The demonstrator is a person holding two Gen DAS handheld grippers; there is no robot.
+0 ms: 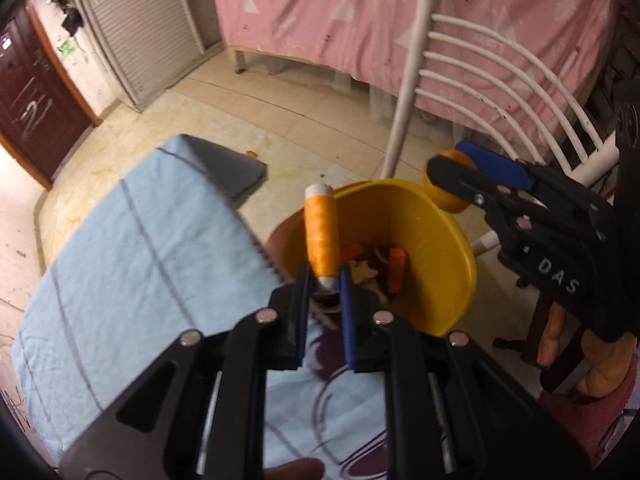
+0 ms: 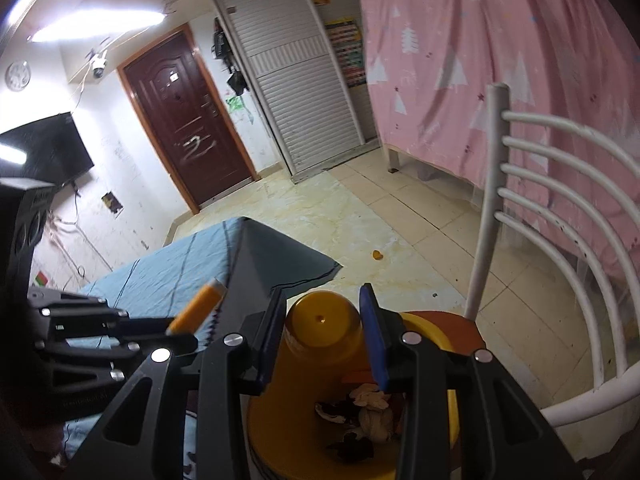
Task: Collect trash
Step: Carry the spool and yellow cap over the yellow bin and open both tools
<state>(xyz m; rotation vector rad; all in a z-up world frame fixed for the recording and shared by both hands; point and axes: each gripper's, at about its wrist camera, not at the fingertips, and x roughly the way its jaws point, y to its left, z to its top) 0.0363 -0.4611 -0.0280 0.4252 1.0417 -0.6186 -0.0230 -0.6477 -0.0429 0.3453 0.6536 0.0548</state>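
**A:** How far are you with the trash, going from the left?

**B:** On the left you have the counter under its light blue cloth, and the part of it that shows is free of trash. Your left claw is nearly closed on an orange thread spool; the pads grip its lower end and the spool stands up over the mouth of the yellow bin.

**A:** So that piece is not yet in?

**B:** Not yet. I judge you only need to open the left claw and it falls inside. The bin already holds some trash: crumpled pale paper, dark scraps and orange bits at the bottom.

**A:** And the right side?

**B:** Your right claw is partly closed on the yellow lid flap of the bin, one pad on each side, so you hold the bin open. The bin seems to sit on the seat of the white chair.

**A:** What is left after the spool?

**B:** One small orange scrap lies on the floor tiles, well apart from the bin. It looks like trash, but it is too small to be sure.
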